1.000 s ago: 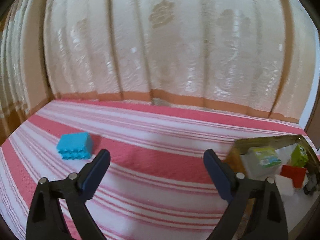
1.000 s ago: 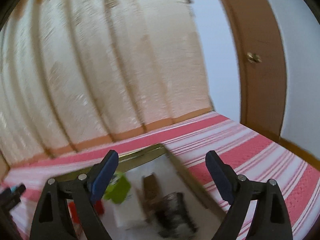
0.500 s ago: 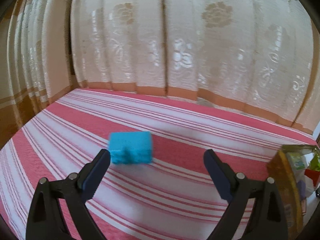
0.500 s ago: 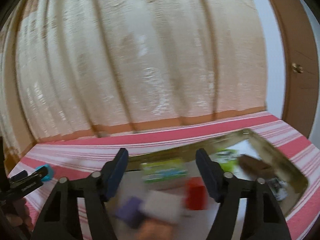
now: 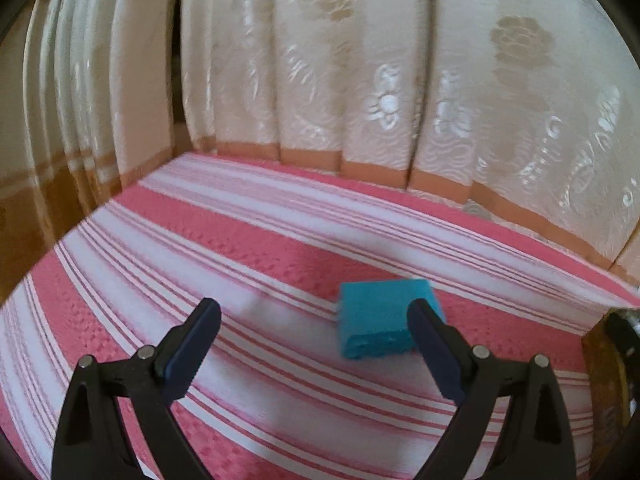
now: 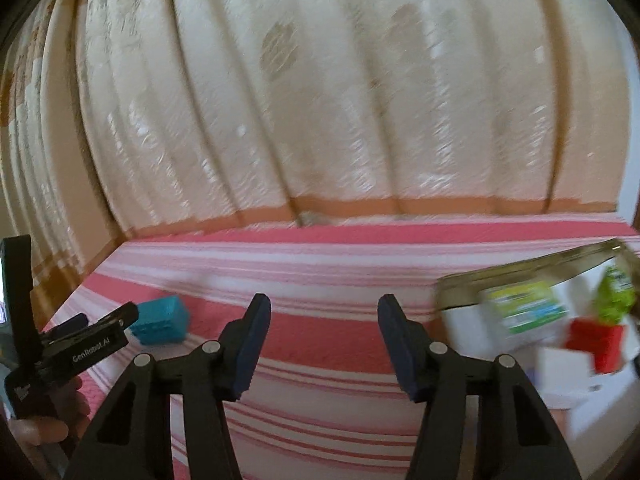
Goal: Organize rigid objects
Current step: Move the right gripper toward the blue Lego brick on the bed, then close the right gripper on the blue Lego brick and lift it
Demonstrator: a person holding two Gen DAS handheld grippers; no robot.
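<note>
On the striped bedspread (image 5: 280, 264), blue block (image 5: 380, 320) lies loose near left gripper (image 5: 314, 336), jaws spread. Right gripper (image 6: 324, 332), empty, has just been closing. Next: centre, descend, pinch, carry to tray (image 6: 520, 272).

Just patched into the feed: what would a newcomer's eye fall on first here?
A bright blue plastic block lies alone on the pink-and-white striped cloth, just ahead of the open left gripper. To the right, a gold-rimmed tray holds blurred colourful boxes.
</note>
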